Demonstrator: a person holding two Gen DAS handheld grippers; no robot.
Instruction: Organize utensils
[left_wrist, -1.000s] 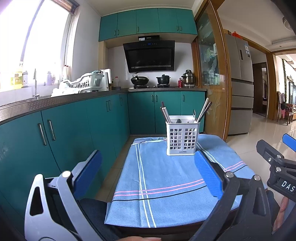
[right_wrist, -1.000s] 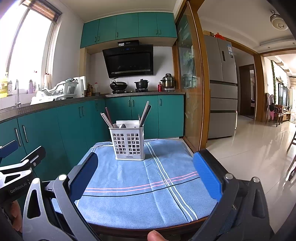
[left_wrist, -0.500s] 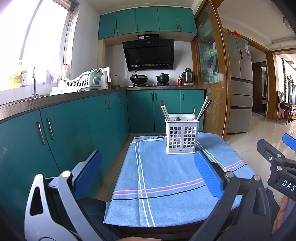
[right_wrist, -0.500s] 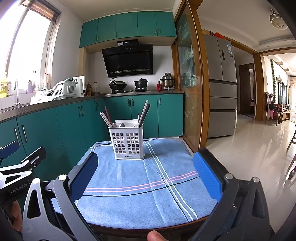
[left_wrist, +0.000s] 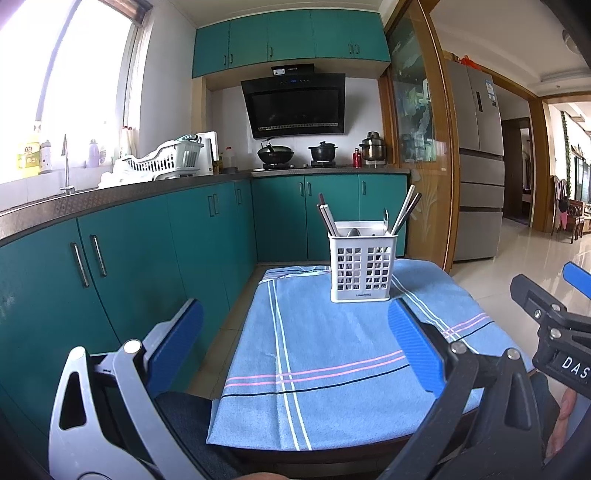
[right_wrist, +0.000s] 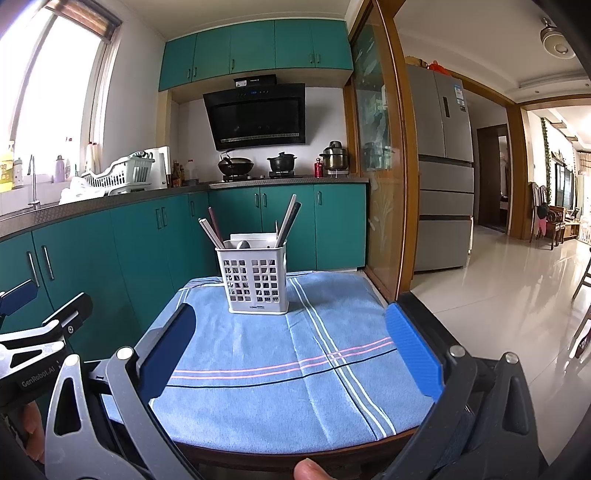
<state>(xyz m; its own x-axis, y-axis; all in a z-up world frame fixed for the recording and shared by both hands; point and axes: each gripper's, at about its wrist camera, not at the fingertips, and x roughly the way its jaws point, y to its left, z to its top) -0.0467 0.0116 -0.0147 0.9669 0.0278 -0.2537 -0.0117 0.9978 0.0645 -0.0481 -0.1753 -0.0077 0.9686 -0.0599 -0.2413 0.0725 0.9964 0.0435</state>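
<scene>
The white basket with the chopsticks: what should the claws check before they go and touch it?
1. Left claw open and empty: ok.
2. Right claw open and empty: ok.
3. Basket standing upright on the blue cloth: ok.
4. Chopsticks and spoon poking out of the top, reachable: ok.
5. Nothing lying on the cloth between the claws and the basket: ok.
6. How many utensils are inside: cannot tell.
</scene>
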